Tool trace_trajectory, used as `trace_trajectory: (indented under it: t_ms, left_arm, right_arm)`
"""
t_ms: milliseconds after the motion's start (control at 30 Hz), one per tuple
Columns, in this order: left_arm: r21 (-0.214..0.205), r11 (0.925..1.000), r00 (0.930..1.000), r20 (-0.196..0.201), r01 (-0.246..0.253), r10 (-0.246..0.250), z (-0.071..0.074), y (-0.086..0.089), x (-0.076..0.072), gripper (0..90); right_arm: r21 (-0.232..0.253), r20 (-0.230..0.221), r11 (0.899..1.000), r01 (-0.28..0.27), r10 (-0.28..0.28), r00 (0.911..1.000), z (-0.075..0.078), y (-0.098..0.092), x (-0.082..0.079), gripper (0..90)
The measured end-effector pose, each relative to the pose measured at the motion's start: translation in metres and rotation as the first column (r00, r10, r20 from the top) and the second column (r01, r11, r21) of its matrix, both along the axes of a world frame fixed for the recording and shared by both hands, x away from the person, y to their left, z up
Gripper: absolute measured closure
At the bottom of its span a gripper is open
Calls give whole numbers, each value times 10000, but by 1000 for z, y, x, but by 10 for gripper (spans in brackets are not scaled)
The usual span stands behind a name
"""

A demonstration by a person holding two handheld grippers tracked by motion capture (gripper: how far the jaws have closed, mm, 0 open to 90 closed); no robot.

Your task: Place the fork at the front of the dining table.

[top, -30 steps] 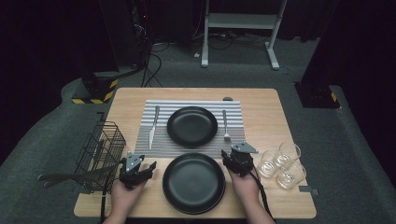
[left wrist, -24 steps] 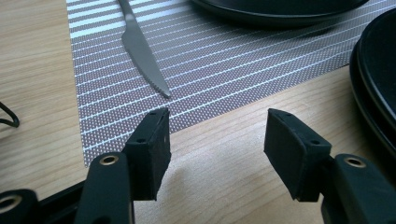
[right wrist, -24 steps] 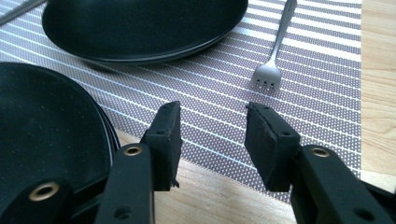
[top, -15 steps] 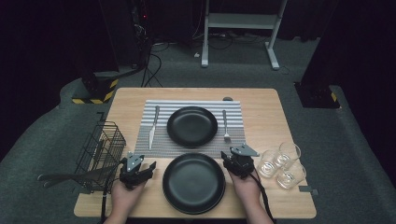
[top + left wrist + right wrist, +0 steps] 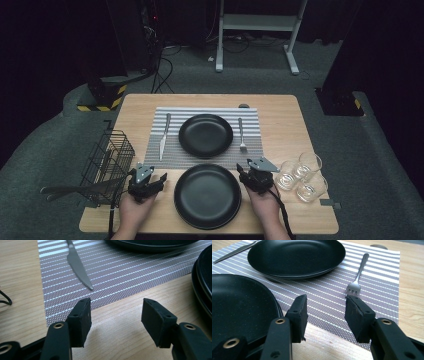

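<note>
A black plate (image 5: pixel 207 195) lies on the wooden table near the front edge, and a second rim shows beneath it (image 5: pixel 237 305). My left gripper (image 5: pixel 159 178) rests just left of it, open with only bare wood between the jaws (image 5: pixel 116 312). Just right of that plate is my right gripper (image 5: pixel 242 171); its jaws have just been opening a little and stand open over the placemat's edge (image 5: pixel 325 312), holding nothing. Another black plate (image 5: pixel 205 135) sits on the striped placemat (image 5: pixel 250 120), with a knife (image 5: pixel 164 136) on its left and a fork (image 5: pixel 241 134) on its right.
A black wire basket (image 5: pixel 107 165) stands at the table's left edge, with utensil handles (image 5: pixel 75 189) sticking out leftwards. Three clear glasses (image 5: pixel 302 175) cluster at the right, close to my right hand. Bare wood lies behind the placemat.
</note>
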State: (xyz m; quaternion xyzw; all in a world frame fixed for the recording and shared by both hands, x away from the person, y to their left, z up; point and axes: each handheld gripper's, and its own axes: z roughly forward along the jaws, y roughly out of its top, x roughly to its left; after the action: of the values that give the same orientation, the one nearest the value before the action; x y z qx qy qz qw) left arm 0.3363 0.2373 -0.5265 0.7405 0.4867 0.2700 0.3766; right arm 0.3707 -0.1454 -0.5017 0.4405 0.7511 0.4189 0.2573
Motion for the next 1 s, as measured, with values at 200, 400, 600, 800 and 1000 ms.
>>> trace_trajectory:
  t_ms: [200, 400, 600, 800, 1000]
  left_arm:
    - [44, 10000, 10000, -54, -28, 29, 0, -1, 1, 408]
    - [231, 9997, 9999, -149, -72, 75, -1, -2, 2, 396]
    - [318, 9993, 9996, -182, -220, 226, 0, -2, 2, 352]
    - [236, 9991, 9991, -210, -358, 363, -1, -2, 3, 323]
    - [226, 9991, 9991, -209, -351, 355, -1, -2, 3, 325]
  right_arm:
    - [114, 37, 9999, -76, 76, 10000, 5, -4, -3, 495]
    - [245, 144, 9996, -139, 135, 9998, 10, -10, -8, 467]
    - [281, 146, 9994, -190, 186, 9997, 10, -13, -10, 445]
    - [417, 212, 9988, -260, 251, 9995, 13, -14, -11, 429]
    - [464, 218, 9983, -342, 332, 9992, 15, -15, -12, 417]
